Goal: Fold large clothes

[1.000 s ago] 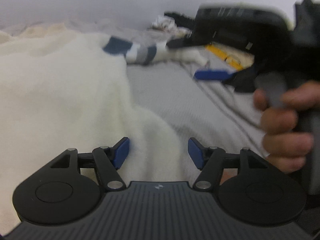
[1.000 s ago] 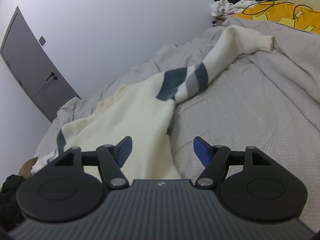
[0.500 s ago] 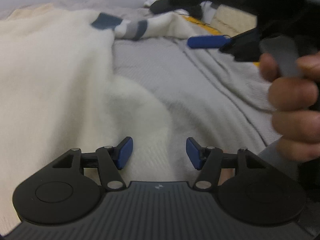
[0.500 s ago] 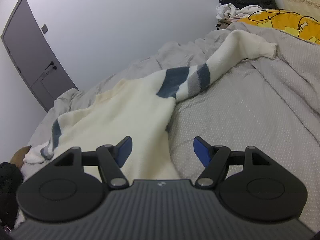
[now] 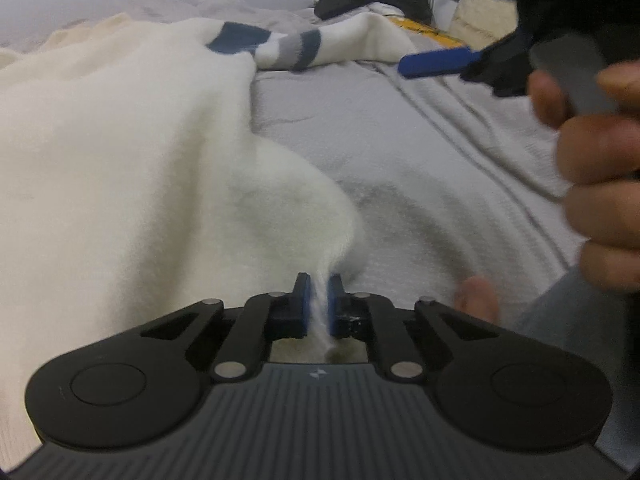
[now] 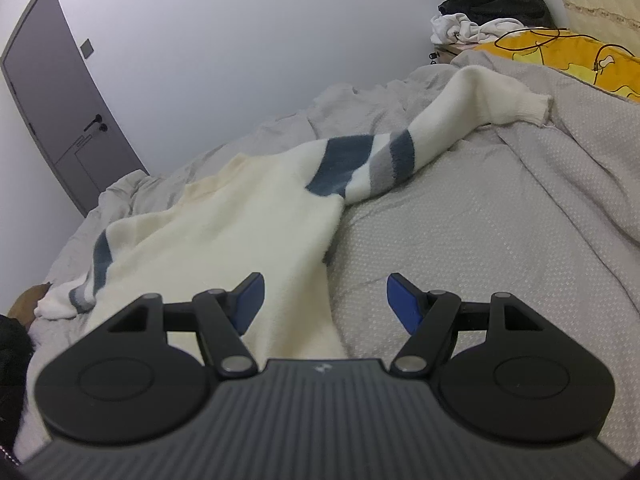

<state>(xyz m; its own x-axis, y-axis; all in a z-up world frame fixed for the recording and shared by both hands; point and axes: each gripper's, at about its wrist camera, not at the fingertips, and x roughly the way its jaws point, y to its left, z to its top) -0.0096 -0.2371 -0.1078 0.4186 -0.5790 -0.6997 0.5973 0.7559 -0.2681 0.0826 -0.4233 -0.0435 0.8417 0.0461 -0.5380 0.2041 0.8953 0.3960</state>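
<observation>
A cream sweater [image 6: 240,224] with blue and grey sleeve stripes lies spread on the grey bedspread [image 6: 480,220]. Its right sleeve [image 6: 472,108] reaches toward the far pillows. In the left wrist view my left gripper [image 5: 318,300] is shut on the sweater's [image 5: 140,160] near hem corner, with cream cloth pinched between the blue pads. My right gripper [image 6: 324,300] stands open above the sweater's side edge, nothing between its fingers. The left wrist view also shows one blue finger [image 5: 436,63] of the right gripper and the hand [image 5: 600,184] that holds it.
A yellow pillow [image 6: 560,52] with a dark cable on it lies at the bed's far right. Behind it sits a heap of black and white clothes [image 6: 488,16]. A grey door [image 6: 52,100] stands at the left. Dark cloth [image 6: 12,344] lies by the bed's left edge.
My left gripper moved down onto the sweater's hem and closed on it. The right gripper stayed open and rolled slightly.
</observation>
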